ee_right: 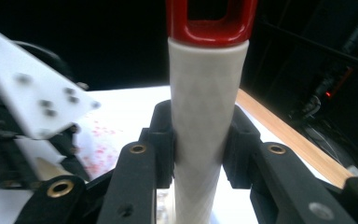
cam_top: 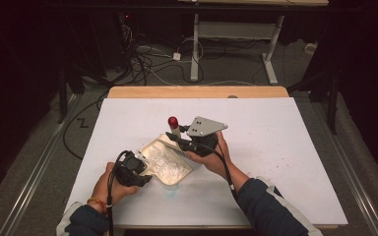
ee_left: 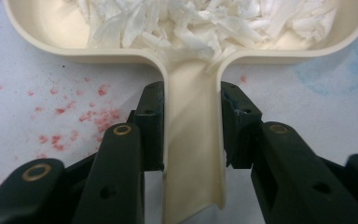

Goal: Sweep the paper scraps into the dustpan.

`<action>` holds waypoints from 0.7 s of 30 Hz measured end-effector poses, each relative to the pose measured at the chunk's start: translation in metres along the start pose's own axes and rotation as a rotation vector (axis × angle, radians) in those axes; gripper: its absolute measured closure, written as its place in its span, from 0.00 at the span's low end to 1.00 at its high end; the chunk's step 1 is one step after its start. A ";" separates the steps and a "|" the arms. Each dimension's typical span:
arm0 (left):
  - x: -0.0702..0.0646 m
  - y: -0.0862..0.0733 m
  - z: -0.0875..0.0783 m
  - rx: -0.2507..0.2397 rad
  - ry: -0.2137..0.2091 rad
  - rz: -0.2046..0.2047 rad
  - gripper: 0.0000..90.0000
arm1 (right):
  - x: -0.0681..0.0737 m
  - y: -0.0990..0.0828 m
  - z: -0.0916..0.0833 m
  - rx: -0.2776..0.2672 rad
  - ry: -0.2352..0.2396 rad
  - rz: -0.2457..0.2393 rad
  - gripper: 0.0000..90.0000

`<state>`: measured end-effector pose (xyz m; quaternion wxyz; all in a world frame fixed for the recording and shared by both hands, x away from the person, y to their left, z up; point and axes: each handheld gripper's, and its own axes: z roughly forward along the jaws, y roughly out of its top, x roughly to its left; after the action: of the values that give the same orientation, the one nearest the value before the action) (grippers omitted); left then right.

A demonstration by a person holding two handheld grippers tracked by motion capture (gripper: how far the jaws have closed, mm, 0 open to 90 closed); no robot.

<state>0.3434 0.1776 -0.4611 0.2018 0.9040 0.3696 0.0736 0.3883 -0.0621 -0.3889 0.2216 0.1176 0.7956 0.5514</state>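
Left gripper (ee_left: 193, 135): jaws clamped on cream tray (ee_left: 46, 44) handle, table centre. Right gripper (ee_right: 198, 140), at tray's 1 o'clock: jaws closed on white handle (ee_right: 207, 102), red cap. Shreds (ee_left: 205, 21) light, spillable; tray stiff, slick; hold handle.

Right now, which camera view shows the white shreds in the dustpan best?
The left gripper view: the white shreds lie close and sharp inside the cream dustpan, whose handle the left gripper clamps. The high view shows them as a small pale heap, without detail. The right gripper view looks along the brush handle.
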 end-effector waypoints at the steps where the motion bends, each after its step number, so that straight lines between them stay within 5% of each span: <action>1: 0.000 0.000 0.000 0.002 0.001 0.004 0.71 | 0.004 0.005 -0.007 -0.021 0.008 -0.010 0.78; 6: 0.000 0.001 0.000 0.005 0.001 0.016 0.71 | 0.005 0.014 -0.028 -0.067 0.023 -0.004 0.77; 11: -0.001 0.001 0.000 0.009 0.005 0.018 0.71 | -0.001 0.022 -0.063 -0.086 -0.030 -0.007 0.77; 13: -0.001 0.002 0.000 0.008 0.006 0.016 0.71 | -0.004 0.021 -0.077 -0.063 -0.070 -0.001 0.77; 14: -0.001 0.002 0.000 0.008 0.008 0.015 0.71 | -0.005 0.017 -0.088 -0.025 -0.137 -0.024 0.77; 15: -0.002 0.002 0.000 0.010 0.010 0.017 0.71 | -0.005 0.017 -0.088 -0.025 -0.137 -0.024 0.77; 16: -0.002 0.002 0.000 0.010 0.011 0.017 0.71 | -0.006 0.009 -0.099 0.025 -0.195 -0.034 0.77; 17: -0.002 0.002 0.000 0.011 0.012 0.017 0.71 | -0.006 0.009 -0.099 0.025 -0.195 -0.034 0.77; 21: -0.002 0.003 0.001 0.013 0.013 0.017 0.71 | -0.014 -0.017 -0.114 0.123 -0.292 0.026 0.77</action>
<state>0.3436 0.1743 -0.4605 0.1928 0.9079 0.3638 0.0789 0.3467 -0.1682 -0.3678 0.3203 0.2202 0.7854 0.4817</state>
